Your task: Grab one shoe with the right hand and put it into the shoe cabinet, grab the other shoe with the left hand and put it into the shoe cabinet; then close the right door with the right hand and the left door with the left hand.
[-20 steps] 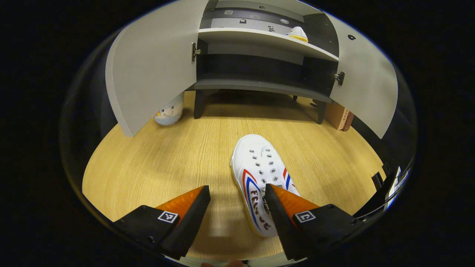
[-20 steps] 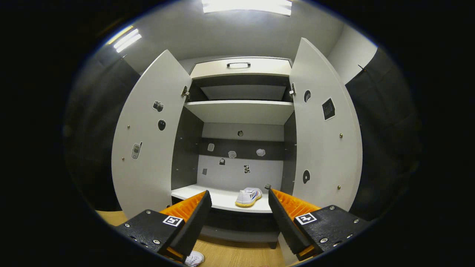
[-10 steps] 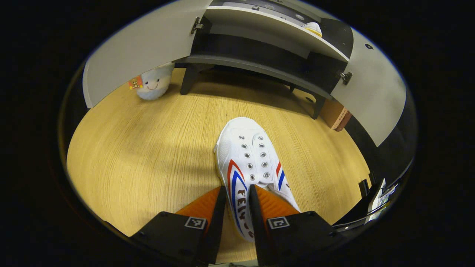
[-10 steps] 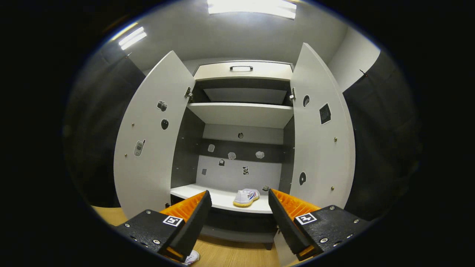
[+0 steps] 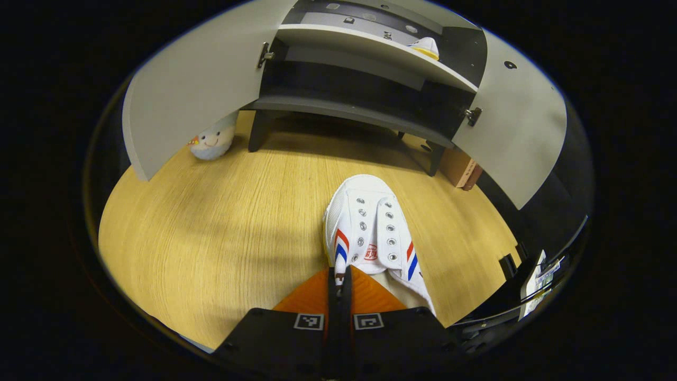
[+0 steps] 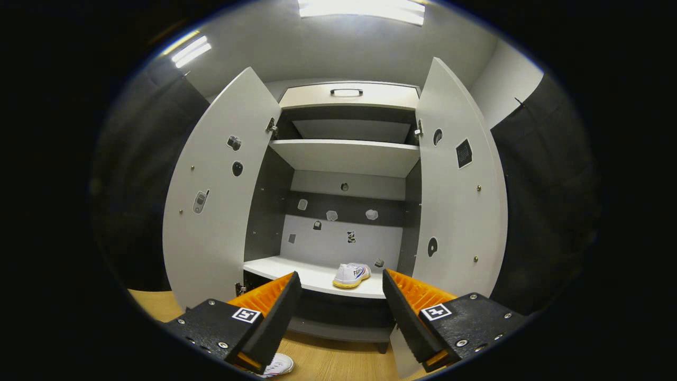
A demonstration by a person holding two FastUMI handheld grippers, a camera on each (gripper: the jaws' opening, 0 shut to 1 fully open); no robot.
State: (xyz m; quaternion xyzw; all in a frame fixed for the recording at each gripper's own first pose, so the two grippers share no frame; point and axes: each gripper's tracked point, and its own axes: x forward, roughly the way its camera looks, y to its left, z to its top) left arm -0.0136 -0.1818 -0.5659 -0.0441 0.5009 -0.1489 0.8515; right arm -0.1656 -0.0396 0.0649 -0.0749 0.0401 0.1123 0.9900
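- In the left gripper view my left gripper (image 5: 339, 283) sits at the bottom centre, its fingers pressed nearly together and pinching the heel-side edge of a white shoe (image 5: 372, 233) with red and blue stripes.
- That shoe lies just right of centre in the frame on the wooden floor (image 5: 222, 233), toe pointing up toward the shoe cabinet (image 5: 349, 100).
- The cabinet stands across the top of the left gripper view with both doors swung wide: the left door (image 5: 195, 90) at upper left, the right door (image 5: 515, 124) at upper right.
- The other shoe (image 5: 424, 47) rests on a pale shelf near the top of the frame, right of centre.
- A small plush toy (image 5: 211, 144) sits on the floor under the lower edge of the left door; a brown box (image 5: 461, 169) stands beside the cabinet's right leg.
- In the right gripper view my right gripper (image 6: 338, 296) is at bottom centre, fingers spread wide with nothing between them.
- Between those fingers, farther off, the shelved shoe (image 6: 351, 275) sits on the lower shelf (image 6: 296, 270), toward its right side.
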